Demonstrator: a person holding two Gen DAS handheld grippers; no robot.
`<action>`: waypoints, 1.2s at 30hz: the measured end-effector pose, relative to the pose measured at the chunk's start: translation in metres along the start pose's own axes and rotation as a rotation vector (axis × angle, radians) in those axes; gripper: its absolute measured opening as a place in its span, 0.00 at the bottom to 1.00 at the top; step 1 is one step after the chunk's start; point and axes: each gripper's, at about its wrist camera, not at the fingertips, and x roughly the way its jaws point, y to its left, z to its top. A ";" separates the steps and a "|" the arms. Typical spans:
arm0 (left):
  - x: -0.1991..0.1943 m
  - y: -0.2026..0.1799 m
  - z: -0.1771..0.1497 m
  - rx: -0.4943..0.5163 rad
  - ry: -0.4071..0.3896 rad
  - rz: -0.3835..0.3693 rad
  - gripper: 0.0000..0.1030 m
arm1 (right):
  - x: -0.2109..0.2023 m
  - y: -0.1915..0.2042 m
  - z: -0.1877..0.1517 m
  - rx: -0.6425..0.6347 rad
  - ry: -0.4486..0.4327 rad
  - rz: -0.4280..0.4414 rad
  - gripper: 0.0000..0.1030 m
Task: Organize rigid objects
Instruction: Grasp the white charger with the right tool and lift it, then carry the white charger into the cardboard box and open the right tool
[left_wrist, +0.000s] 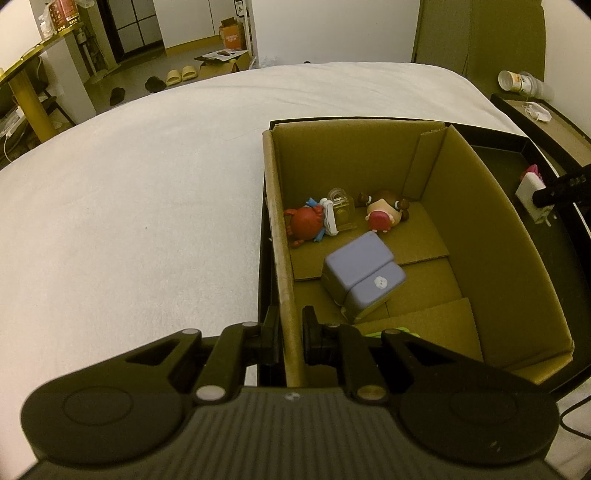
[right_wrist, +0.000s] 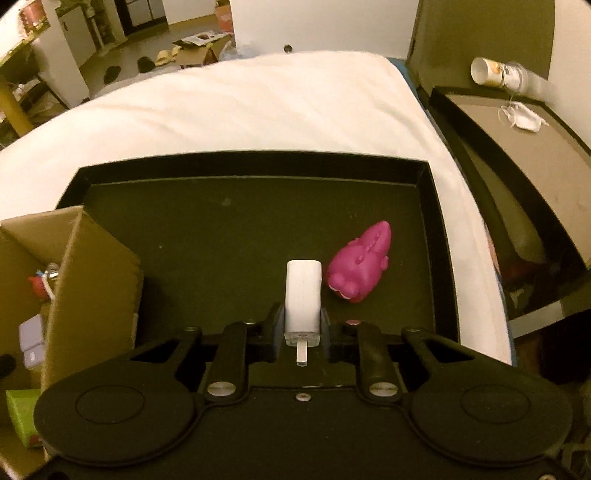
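Carton (left_wrist: 476, 236) sits in a black tray (right_wrist: 258, 162) on the bed (left_wrist: 129, 203). In the carton: red figure (left_wrist: 306, 221), clear padlock (left_wrist: 341, 206), brown-haired doll (left_wrist: 384, 210), lilac block (left_wrist: 360, 277), something green (left_wrist: 373, 334) at the near end. Tray floor: magenta toy (right_wrist: 360, 264), rounded, rubbery-looking, lying just beside the white charger (right_wrist: 303, 299). Left tongs (left_wrist: 290, 334) pinched on the carton's left wall, plain corrugated card. Right tongs (right_wrist: 302, 325) clamped on the charger, a smooth boxy plastic plug with a metal prong towards the camera
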 end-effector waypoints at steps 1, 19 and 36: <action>0.000 0.000 0.000 0.001 0.000 0.001 0.11 | -0.003 0.001 0.001 -0.001 -0.005 0.008 0.20; 0.000 -0.001 0.000 0.003 0.000 0.001 0.11 | -0.062 0.035 0.020 -0.064 -0.104 0.172 0.20; 0.000 -0.001 -0.001 -0.001 -0.001 -0.001 0.11 | -0.087 0.074 0.034 -0.129 -0.161 0.248 0.20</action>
